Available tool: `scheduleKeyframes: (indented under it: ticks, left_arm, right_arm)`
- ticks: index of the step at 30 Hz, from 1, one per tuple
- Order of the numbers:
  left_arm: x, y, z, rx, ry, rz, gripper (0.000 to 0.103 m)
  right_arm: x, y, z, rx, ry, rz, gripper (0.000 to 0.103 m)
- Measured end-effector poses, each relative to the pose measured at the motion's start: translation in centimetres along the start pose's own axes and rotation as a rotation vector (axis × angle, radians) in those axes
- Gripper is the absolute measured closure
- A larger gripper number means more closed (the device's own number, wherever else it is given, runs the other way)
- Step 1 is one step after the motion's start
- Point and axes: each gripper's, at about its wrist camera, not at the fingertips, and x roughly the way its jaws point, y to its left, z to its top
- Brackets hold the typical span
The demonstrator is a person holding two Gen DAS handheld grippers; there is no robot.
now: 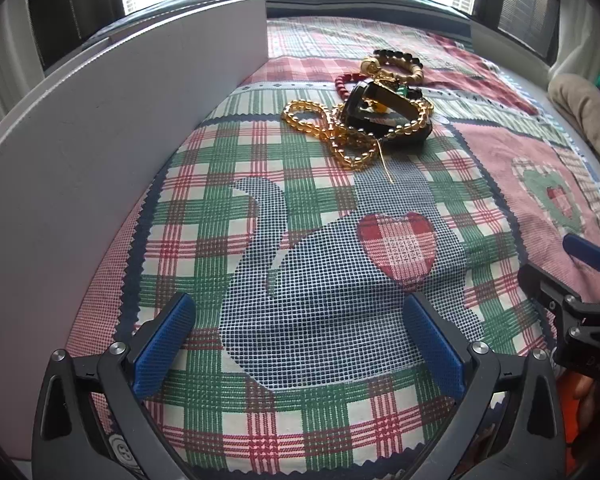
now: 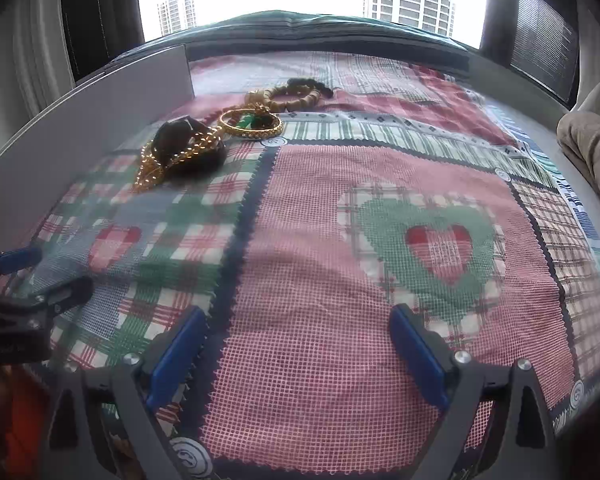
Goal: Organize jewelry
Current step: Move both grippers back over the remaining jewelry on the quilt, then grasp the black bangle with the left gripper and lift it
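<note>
Jewelry pile (image 1: 374, 106) far on quilt (image 1: 308, 280), right of white board (image 1: 100, 140). Both hand-held grippers, left (image 1: 300, 344) and right (image 2: 296, 356), spread wide, empty, near edge.

Plaid patchwork quilt (image 1: 228, 184), amber beads (image 1: 320, 120)

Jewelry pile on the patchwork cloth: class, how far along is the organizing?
Done: nothing visibly; the amber bead necklace, gold bangle and wooden bead bracelet lie tangled in one heap. In hand: nothing; the left hand-held gripper and right hand-held gripper are open. Left: all sorting.
</note>
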Motion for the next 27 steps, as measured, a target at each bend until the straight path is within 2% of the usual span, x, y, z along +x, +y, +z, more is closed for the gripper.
scheduleKeyframes:
  ticks: [4, 6, 9, 14, 16, 21, 23, 24, 25, 26, 27]
  left_arm:
    - [0.0, 0.0, 0.1, 0.001, 0.006, -0.005, 0.001]
    - [-0.1, 0.2, 0.9, 0.002, 0.019, -0.034, 0.001]
    - [-1.6, 0.4, 3.2, 0.011, -0.050, -0.093, 0.001]
    - [-2.1, -1.1, 8.5, 0.095, -0.154, -0.111, 0.003]
    - [-0.8, -2.2, 10.3, 0.140, -0.151, -0.115, 0.016]
    - [3.8, -4.2, 13.4, 0.226, -0.077, -0.094, 0.035]
    - [5.2, -4.6, 13.8, 0.248, -0.039, -0.105, 0.049]
    - [5.9, -4.8, 13.9, 0.258, -0.021, -0.110, 0.063]
    - [6.4, -5.0, 14.0, 0.267, -0.001, -0.111, 0.085]
    - [6.7, -5.1, 13.9, 0.272, 0.013, -0.106, 0.091]
    - [6.6, -4.9, 13.9, 0.267, 0.006, -0.107, 0.093]
  right_arm:
    - [0.0, 0.0, -0.1, -0.006, -0.001, -0.003, 0.008]
    - [-0.1, -0.1, 0.0, -0.008, 0.009, 0.006, 0.008]
    - [-0.2, -0.3, -0.1, -0.002, 0.009, 0.024, 0.008]
    - [-0.2, 0.0, -0.2, -0.016, 0.006, 0.010, 0.008]
    - [-0.2, -0.1, -0.1, -0.009, 0.008, 0.017, 0.007]
    - [-0.3, -0.4, 0.0, 0.014, 0.012, 0.033, 0.007]
    - [-0.4, -0.4, 0.0, 0.015, 0.012, 0.038, 0.007]
    - [-0.4, -0.4, -0.1, 0.015, 0.012, 0.041, 0.007]
    - [-0.4, -0.5, -0.1, 0.015, 0.011, 0.045, 0.007]
    - [-0.5, -0.5, -0.2, 0.016, 0.009, 0.049, 0.007]
    - [-0.5, -0.6, -0.2, 0.016, 0.007, 0.054, 0.007]
